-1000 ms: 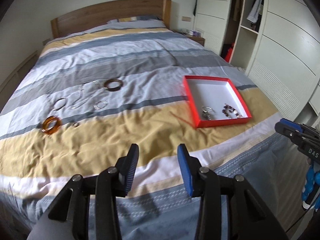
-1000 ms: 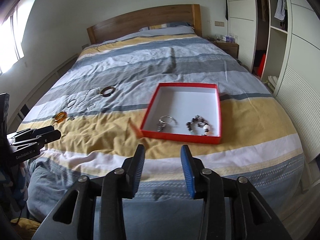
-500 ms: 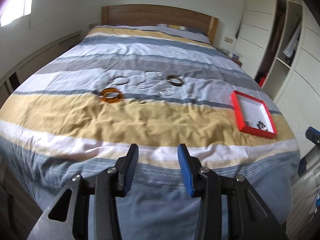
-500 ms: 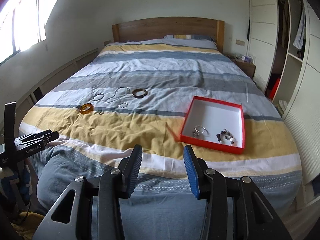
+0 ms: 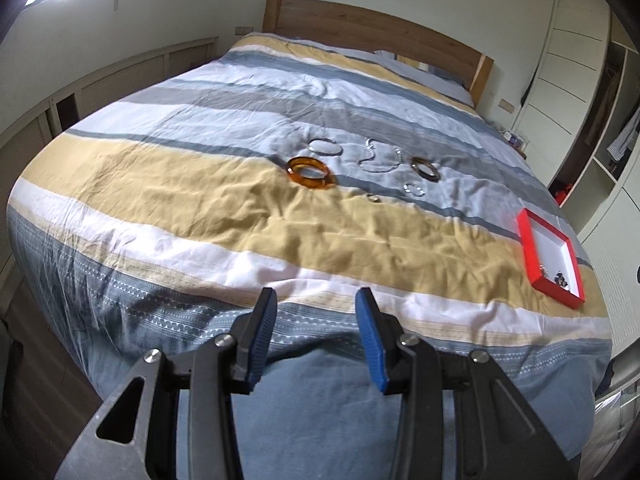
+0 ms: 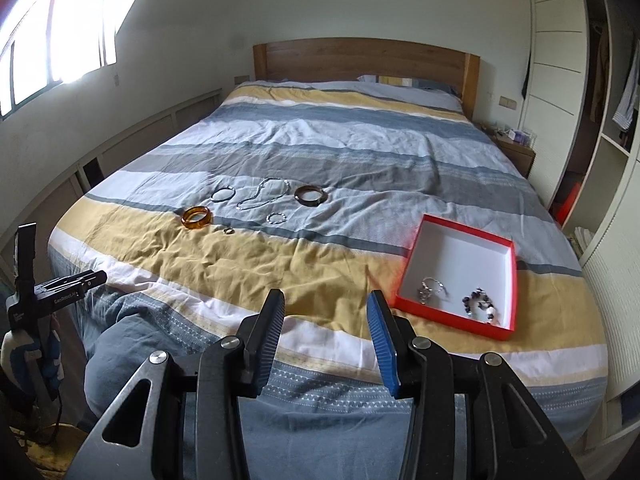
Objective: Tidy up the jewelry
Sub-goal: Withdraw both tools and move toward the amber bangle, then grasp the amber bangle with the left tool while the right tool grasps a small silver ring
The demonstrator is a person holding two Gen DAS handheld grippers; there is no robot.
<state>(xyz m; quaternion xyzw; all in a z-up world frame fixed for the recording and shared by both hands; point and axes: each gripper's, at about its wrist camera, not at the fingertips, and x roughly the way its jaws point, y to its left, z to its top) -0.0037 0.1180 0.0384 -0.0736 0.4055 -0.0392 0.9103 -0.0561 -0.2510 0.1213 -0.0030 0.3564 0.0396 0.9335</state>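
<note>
Both claws, left claw and right claw, stand apart and empty. Loose jewelry, including the amber bangle, lies on the bed, well apart from the red box. Risk: the small ring, apparently thin, may slip from the pads or sink into folds.

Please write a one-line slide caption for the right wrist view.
Open right claw faces a striped bed with loose jewelry and a red box.

Glossy amber bangle on creased cloth duvet; matt wooden headboard.
</note>
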